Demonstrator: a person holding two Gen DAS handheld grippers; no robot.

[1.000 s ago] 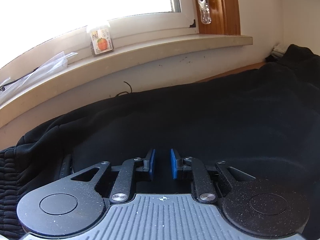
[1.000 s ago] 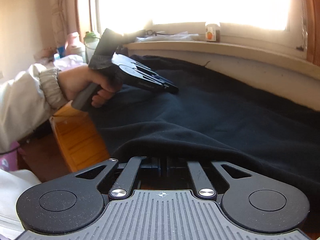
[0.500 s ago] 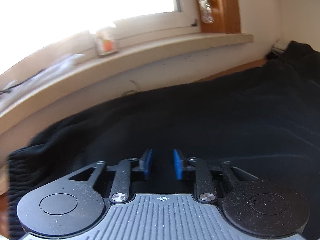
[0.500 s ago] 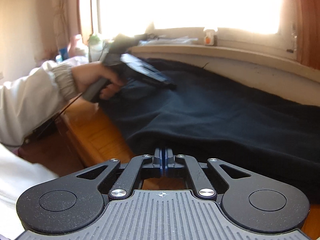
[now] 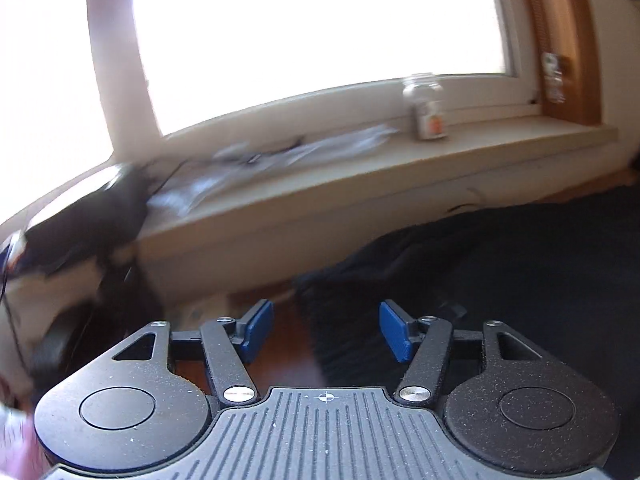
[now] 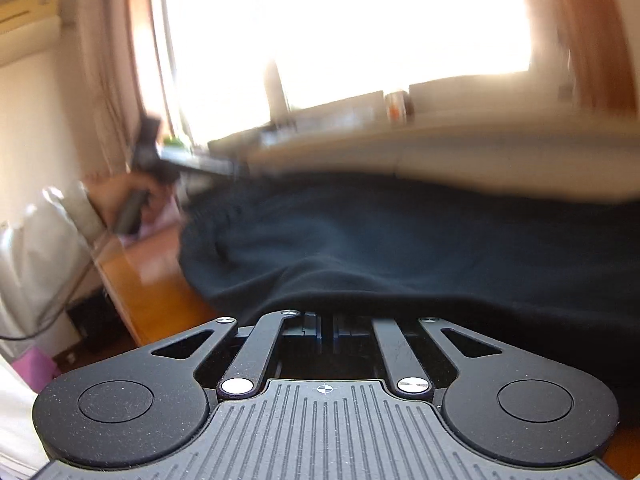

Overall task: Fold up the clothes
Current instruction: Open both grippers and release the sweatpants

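A black garment (image 5: 520, 280) is spread over the wooden table (image 5: 288, 344) under the window, with its ribbed hem nearest the left gripper. My left gripper (image 5: 326, 320) hovers above that hem and the bare wood. Its blue pads (image 5: 258, 328) are opening with nothing pressed between them. In the right wrist view the same garment (image 6: 400, 240) fills the middle. My right gripper (image 6: 328, 330) is shut on its near edge, which drapes over the fingertips and hides them. At the far left of that view a hand (image 6: 132, 196) holds the blurred left tool above the table's end.
A windowsill (image 5: 400, 172) runs behind the table with a small jar (image 5: 428, 112) and clear plastic wrapping (image 5: 280, 156) on it. A dark object (image 5: 80, 232) sits at the sill's left end. Bare table (image 6: 148, 280) shows left of the garment, beside a white sleeve (image 6: 48, 240).
The left gripper has left the garment's middle, swung left and up past its hem, and its pads have spread apart. The right gripper stayed put, shut at the near edge.
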